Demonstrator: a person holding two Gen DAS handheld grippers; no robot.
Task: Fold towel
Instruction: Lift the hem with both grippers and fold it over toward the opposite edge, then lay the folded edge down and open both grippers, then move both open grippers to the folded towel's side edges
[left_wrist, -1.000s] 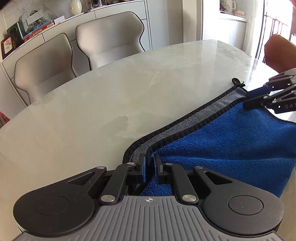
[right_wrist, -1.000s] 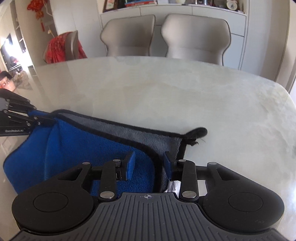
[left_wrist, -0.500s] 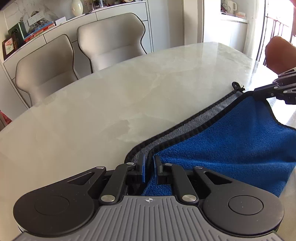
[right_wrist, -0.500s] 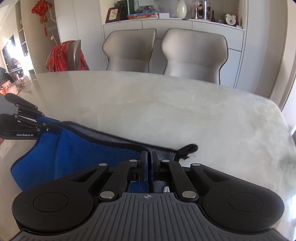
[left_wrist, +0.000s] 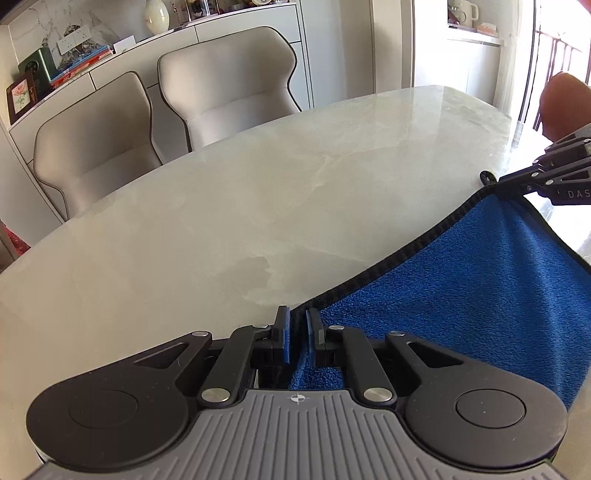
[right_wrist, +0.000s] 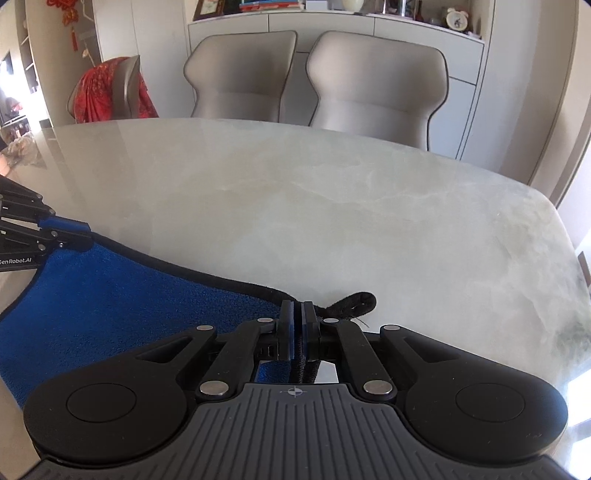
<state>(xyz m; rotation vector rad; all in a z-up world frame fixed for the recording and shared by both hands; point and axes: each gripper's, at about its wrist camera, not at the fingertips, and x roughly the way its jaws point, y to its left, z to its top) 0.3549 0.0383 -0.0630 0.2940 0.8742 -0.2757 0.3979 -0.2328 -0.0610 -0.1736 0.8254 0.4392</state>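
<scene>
Towel (left_wrist: 480, 295), blue with a black bound edge, hangs stretched between the two grippers above the marble table (left_wrist: 258, 206). Left gripper (left_wrist: 298, 334): fingers nearly together, blue pads pinching one corner of the cloth, a thin slot of daylight showing between the left pad and the fabric edge. Its body sits low and level, pointing across the tabletop toward the far side. Right gripper (right_wrist: 298, 332): fingers pressed tight on the opposite corner, black hem bunched between the pads, also held level and aimed across the table. A black hanging loop (right_wrist: 351, 302) sticks out just past the right fingertips, curling to the right. From the left wrist view, the right gripper (left_wrist: 509, 186) shows at the far right edge, its tips clamped on the raised corner; the towel's top edge runs taut and slanting from there down to the left gripper. From the right wrist view, the left gripper (right_wrist: 77, 232) appears at the left edge, its fingertips on the cloth's corner, with the edge sagging in a shallow curve between the two. Blue face of the towel (right_wrist: 129, 314) drapes downward below that line on the near side. Beyond the table stand two pale upholstered chairs (right_wrist: 314, 81), with a white sideboard (left_wrist: 240, 22) behind them carrying books and ornaments. A chair draped in red cloth (right_wrist: 107, 88) stands off to the left in the right wrist view.
</scene>
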